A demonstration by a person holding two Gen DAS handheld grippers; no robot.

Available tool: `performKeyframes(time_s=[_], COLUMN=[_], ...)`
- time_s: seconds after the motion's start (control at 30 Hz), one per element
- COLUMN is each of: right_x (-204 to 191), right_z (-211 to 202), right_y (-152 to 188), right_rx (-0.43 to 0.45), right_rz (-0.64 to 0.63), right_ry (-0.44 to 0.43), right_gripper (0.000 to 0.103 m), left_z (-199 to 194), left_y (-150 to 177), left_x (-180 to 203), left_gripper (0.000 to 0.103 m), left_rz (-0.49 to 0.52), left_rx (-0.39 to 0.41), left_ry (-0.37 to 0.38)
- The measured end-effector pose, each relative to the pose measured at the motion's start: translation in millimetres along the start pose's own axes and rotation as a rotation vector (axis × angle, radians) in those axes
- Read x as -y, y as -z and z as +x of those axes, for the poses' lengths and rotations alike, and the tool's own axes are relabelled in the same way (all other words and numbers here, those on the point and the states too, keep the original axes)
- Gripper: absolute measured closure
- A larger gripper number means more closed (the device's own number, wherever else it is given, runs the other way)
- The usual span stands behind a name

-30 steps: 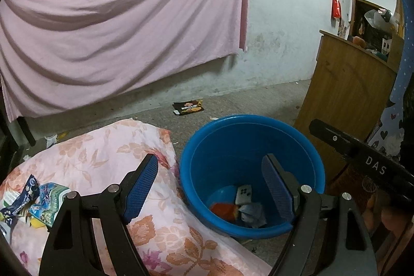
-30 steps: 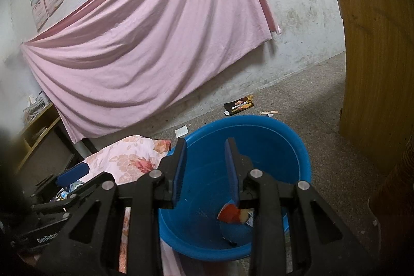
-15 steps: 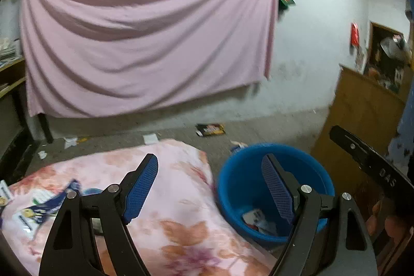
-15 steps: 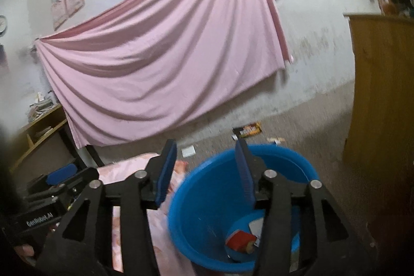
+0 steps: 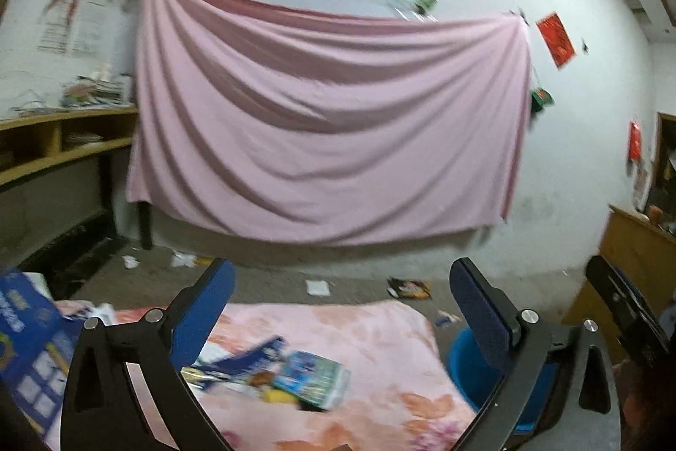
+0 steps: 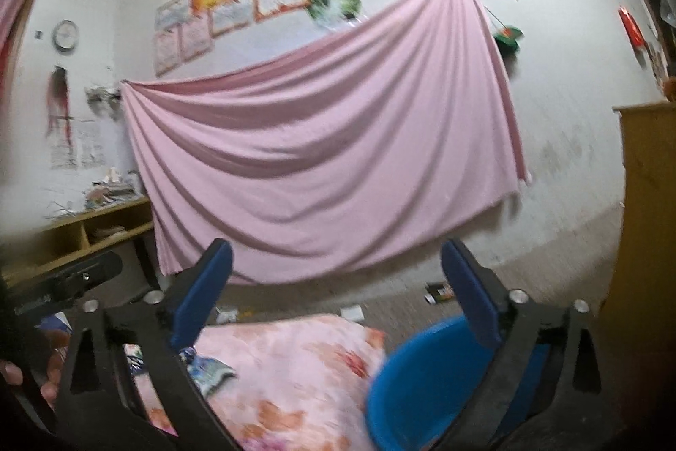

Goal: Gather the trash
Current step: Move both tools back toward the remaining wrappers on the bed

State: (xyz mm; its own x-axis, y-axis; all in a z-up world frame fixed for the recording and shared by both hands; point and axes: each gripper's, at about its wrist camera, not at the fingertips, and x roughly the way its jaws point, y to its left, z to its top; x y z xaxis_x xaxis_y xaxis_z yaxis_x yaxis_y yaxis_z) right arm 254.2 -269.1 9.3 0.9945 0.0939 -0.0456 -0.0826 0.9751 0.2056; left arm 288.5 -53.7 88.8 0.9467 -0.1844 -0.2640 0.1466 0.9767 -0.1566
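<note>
The blue-green wrapper (image 5: 314,377) lies flat on the floral blanket (image 5: 372,328), long axis running left to right. Both the left hand-held gripper (image 5: 338,307) and the right hand-held gripper (image 6: 336,288) are opening wide with nothing between their jaws, the blue bucket (image 6: 405,387) below on the right.

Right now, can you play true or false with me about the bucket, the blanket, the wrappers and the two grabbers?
1. The bucket is blue. True.
2. The left gripper is squeezing a wrapper. False: its jaws are opening and nothing is between them.
3. Colourful wrappers lie on the flowery blanket. True.
4. The right gripper holds a red packet. False: its jaws are opening, with nothing between them.
5. The pink sheet lies spread on the floor. False: it hangs on the wall.
</note>
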Motion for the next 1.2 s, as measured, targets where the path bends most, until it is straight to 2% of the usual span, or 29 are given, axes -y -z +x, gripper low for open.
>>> performKeyframes(time_s=[0.2, 0.43, 0.57, 0.87, 0.93, 1.13, 1.2], right_x=[-43, -79, -93, -107, -109, -112, -111], right_z=[1, 20, 36, 90, 99, 130, 140], right_y=[4, 16, 28, 62, 71, 92, 98], right_rx=[0.070, 0.030, -0.053, -0.347, -0.397, -0.549, -0.597], right_rz=[-0.019, -0.053, -0.082, -0.102, -0.110, -0.145, -0.140], right_ry=[-0.073, -0.126, -0.158, -0.193, -0.190, -0.183, -0.192], right_gripper=[0.000, 0.000, 0.000, 0.000, 0.000, 0.000, 0.000], left_z=[-23, -33, -28, -3, 8, 41, 49], left_y=[-3, 6, 16, 52, 59, 80, 86], left_x=[-37, -70, -85, -108, -105, -102, -102], left_gripper=[0.002, 0.002, 0.002, 0.002, 0.002, 0.003, 0.006], left_rz=[-0.001, 0.002, -0.001, -0.011, 0.033, 0.105, 0.127], left_rx=[0.063, 0.064, 0.027, -0.145, -0.196, -0.313, -0.339], left_ry=[-0.089, -0.154, -0.182, -0.195, -0.209, -0.183, -0.171])
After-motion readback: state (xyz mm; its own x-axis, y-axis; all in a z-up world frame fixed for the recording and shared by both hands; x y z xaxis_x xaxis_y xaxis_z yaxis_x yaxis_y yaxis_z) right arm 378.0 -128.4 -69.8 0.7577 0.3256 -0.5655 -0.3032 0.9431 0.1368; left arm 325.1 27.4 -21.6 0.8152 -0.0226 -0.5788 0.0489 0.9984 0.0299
